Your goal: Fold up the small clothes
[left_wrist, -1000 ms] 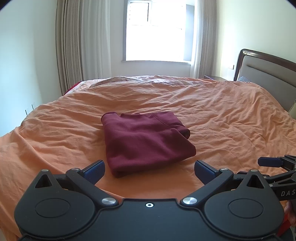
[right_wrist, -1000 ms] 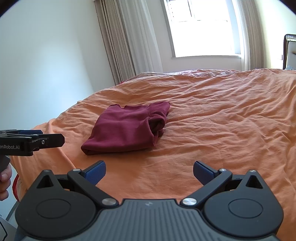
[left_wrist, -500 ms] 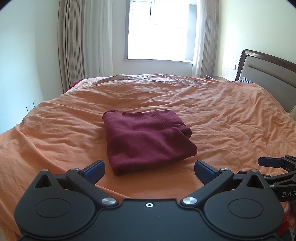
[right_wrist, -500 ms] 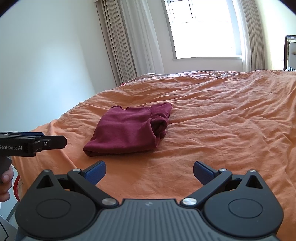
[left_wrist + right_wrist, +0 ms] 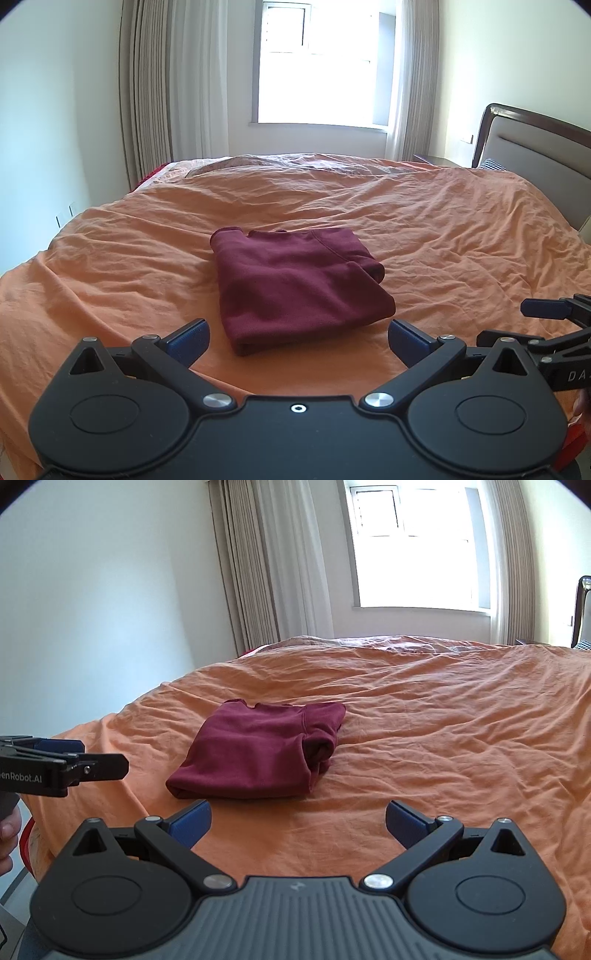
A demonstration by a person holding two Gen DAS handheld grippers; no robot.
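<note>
Where it lies, maroon garment [image 5: 295,280] (folded) looks compact.

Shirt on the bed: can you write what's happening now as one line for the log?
shirt: folded, lying on bed | left tool: open, empty | right tool: open, empty | neither touches shirt

Both wrist cams bedward, garment [image 5: 295,284] shared

Bare orange bedspread [image 5: 461,236] all around folded maroon garment [image 5: 295,280], headboard [image 5: 535,155] well away at right
</note>
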